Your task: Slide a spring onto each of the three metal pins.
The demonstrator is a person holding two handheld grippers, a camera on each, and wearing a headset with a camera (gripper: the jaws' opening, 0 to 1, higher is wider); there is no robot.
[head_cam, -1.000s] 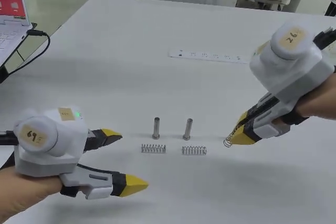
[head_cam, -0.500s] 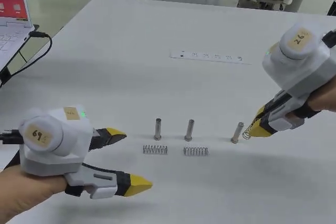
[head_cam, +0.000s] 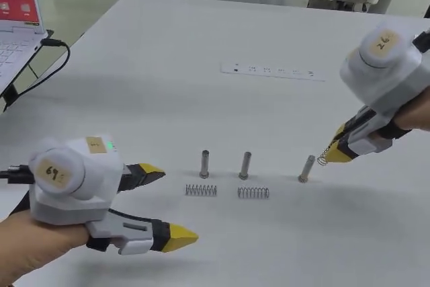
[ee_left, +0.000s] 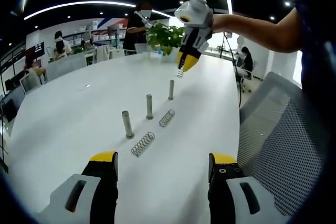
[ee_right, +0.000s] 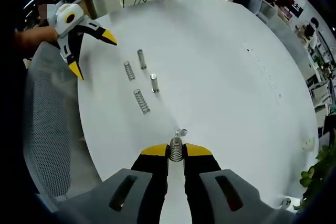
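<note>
Nearest the viewer, at the lower left, the left gripper [head_cam: 173,203] is held low over the white table [head_cam: 168,85] in a person's hand. Its two yellow-tipped jaws are spread wide with nothing between them. They point right, toward the parts.

Just beyond its tips, near the middle of the table, two loose springs lie flat on their sides. They lie end to end with a gap between them: the left spring [head_cam: 201,190] and the middle spring [head_cam: 253,193]. Right behind each one stands a short metal pin, the left pin [head_cam: 204,164] and the middle pin [head_cam: 246,165]. Both pins are bare, and neither spring touches its pin.

Further right in the same row stands the right pin [head_cam: 306,169], also bare. The right gripper [head_cam: 334,155] reaches in from the right, angled down and to the left. Its jaws are pinched narrow on one end of the held spring [head_cam: 323,158]. The spring's free end juts past the yellow tips toward the top of the right pin, close to it but apart. In the right gripper view, the pin's round top sits just beyond the spring's open end.

Farther back, a white power strip [head_cam: 272,70] lies on the table, right of centre. At the far left, an open laptop [head_cam: 17,5] sits with a black cable [head_cam: 59,44] trailing from it.
</note>
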